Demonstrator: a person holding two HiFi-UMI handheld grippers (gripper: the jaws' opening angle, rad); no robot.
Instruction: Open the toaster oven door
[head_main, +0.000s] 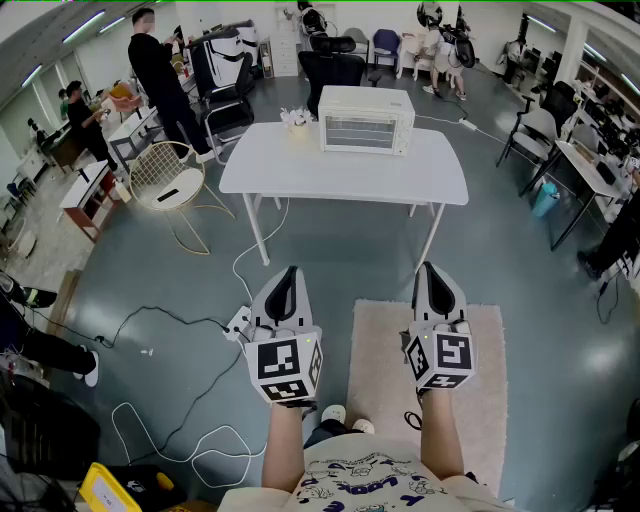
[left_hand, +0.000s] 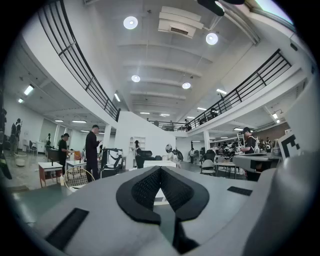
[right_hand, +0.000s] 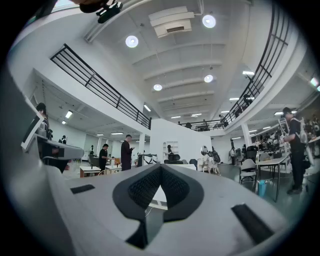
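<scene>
The left gripper (head_main: 289, 272) and the right gripper (head_main: 428, 268) are both hanging level, each pinching its black, dimpled, pointed pads tip to tip on nothing, with a cube of black-and-white square markers sitting behind each. Well ahead of them, the boxy white toaster oven (head_main: 366, 120) is standing with its door closed at the far edge of a smooth white table (head_main: 300, 175); any lettering is too small to read.

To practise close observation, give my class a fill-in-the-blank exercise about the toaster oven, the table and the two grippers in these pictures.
The toaster oven stands on a table coloured ____.
The oven's door is ____, not open.
The jaws of the left gripper and the right gripper are ____, with nothing between them.
Missing words: white; closed; shut.
</scene>
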